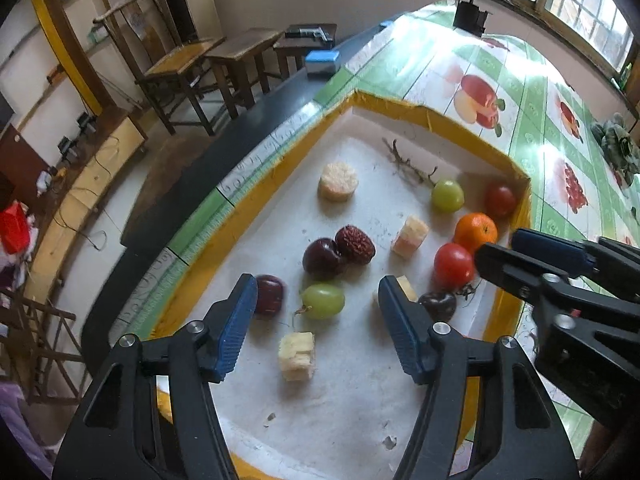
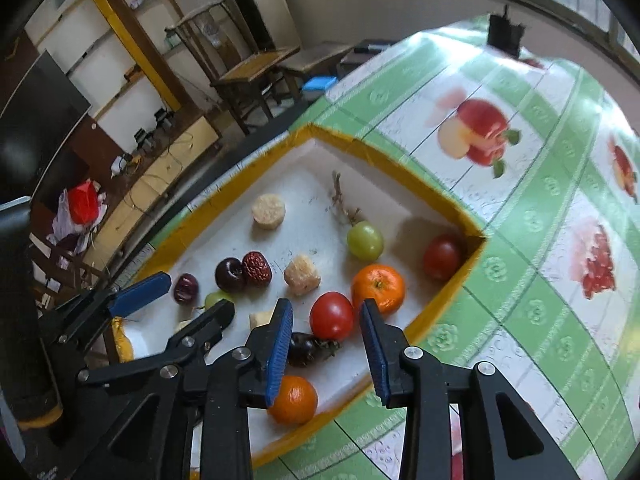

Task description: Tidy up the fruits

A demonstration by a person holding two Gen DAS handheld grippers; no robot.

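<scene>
While both claws hang spread and empty over the tray [image 1: 400, 108], the left gripper [image 1: 316, 312] frames a green grape [image 1: 323, 301] and the right gripper [image 2: 326, 320] a tomato [image 2: 331, 316]. Oranges, plums, a red date [image 1: 355, 245] and pale chunks lie mixed, so whether sorting is starting or ending stays unclear.

A tray [image 1: 404, 110] sat on the table [image 1: 532, 92], holding fruit. A grape [image 1: 447, 195] and a tomato [image 1: 500, 199] lay at its far right corner, an orange [image 1: 475, 232] just nearer. A date [image 1: 355, 245] touched a plum [image 1: 323, 258] mid-tray.
</scene>
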